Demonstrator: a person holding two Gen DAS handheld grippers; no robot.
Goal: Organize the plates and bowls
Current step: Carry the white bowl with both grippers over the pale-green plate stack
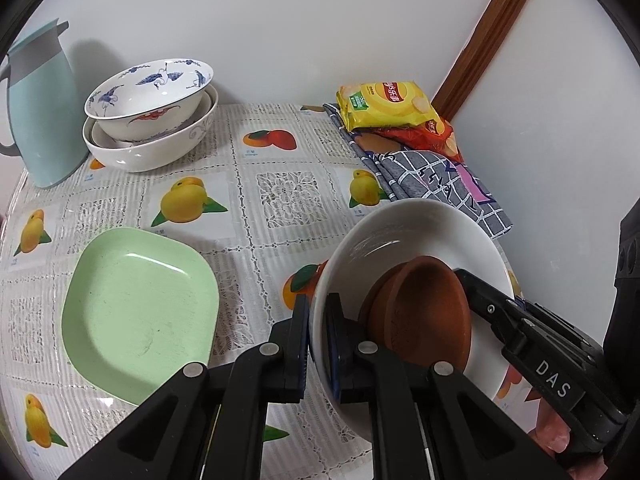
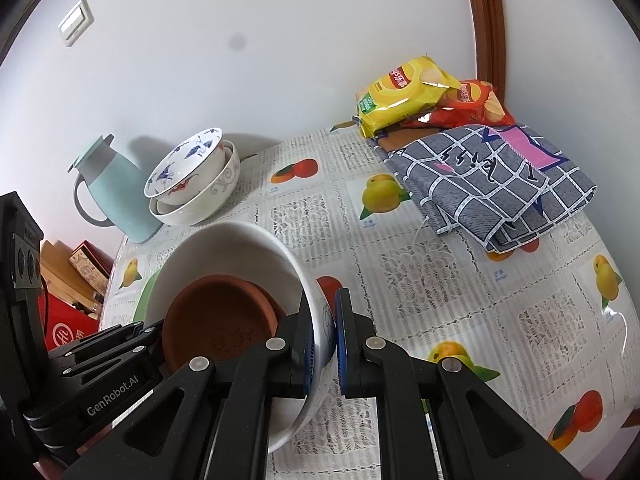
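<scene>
A white bowl [image 1: 416,232] holds two nested brown saucers [image 1: 424,312]. My left gripper [image 1: 318,344] is shut on the bowl's left rim. My right gripper [image 2: 323,344] is shut on the opposite rim of the white bowl [image 2: 224,244], with the brown saucers [image 2: 216,320] inside. The bowl is tilted and looks lifted off the table. A light green square plate [image 1: 136,312] lies flat to the left. A stack of nested bowls topped by a blue-patterned bowl [image 1: 152,96] stands at the back left; it also shows in the right wrist view [image 2: 192,176].
A pale blue jug [image 1: 40,108] stands beside the stacked bowls at the wall. Yellow and red chip bags [image 1: 384,104] lie on a folded checked cloth [image 1: 440,180] at the back right. The fruit-print tablecloth [image 1: 280,200] covers the table. Boxes [image 2: 76,272] sit beyond the table's left edge.
</scene>
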